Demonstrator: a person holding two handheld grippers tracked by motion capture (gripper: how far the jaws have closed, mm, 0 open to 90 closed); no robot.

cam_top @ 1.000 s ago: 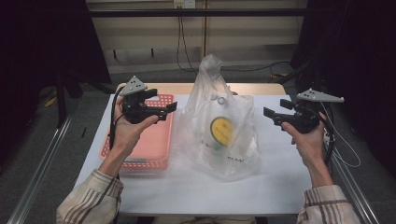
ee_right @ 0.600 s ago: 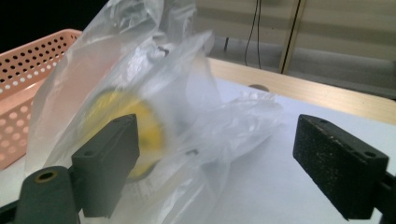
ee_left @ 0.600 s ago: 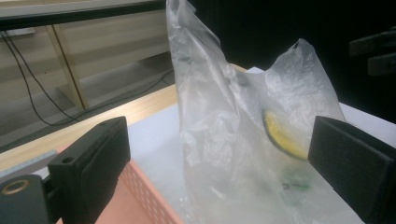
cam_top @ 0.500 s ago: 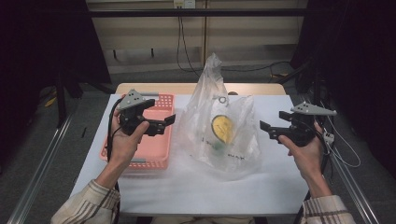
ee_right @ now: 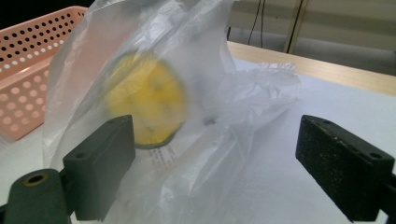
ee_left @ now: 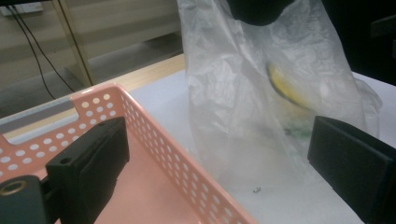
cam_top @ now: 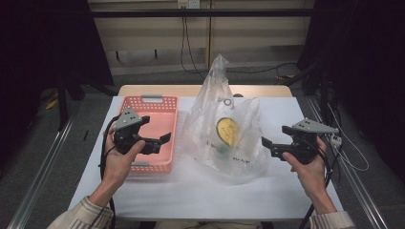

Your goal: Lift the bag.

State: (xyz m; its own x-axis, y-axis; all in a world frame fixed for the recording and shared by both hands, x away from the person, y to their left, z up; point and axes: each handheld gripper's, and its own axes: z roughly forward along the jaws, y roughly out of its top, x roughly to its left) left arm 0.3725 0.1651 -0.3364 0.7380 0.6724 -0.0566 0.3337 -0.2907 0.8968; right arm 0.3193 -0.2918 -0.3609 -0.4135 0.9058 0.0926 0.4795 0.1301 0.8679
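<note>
A clear plastic bag stands upright on the white table, with a round yellow object inside it. Left of it lies a pink perforated basket, which looks empty. My left gripper hovers open over the basket's right half, jaws pointing at the bag. My right gripper is held open just right of the bag, with the bag and its yellow object close in front of the jaws. Neither gripper touches anything.
The basket's rim runs between my left jaws. A wooden strip edges the table's far side, with cables hanging behind. Metal rails flank the table on both sides.
Both hands have come lower and nearer the front of the table. The left gripper has dropped over the basket; the right has closed in beside the bag.
</note>
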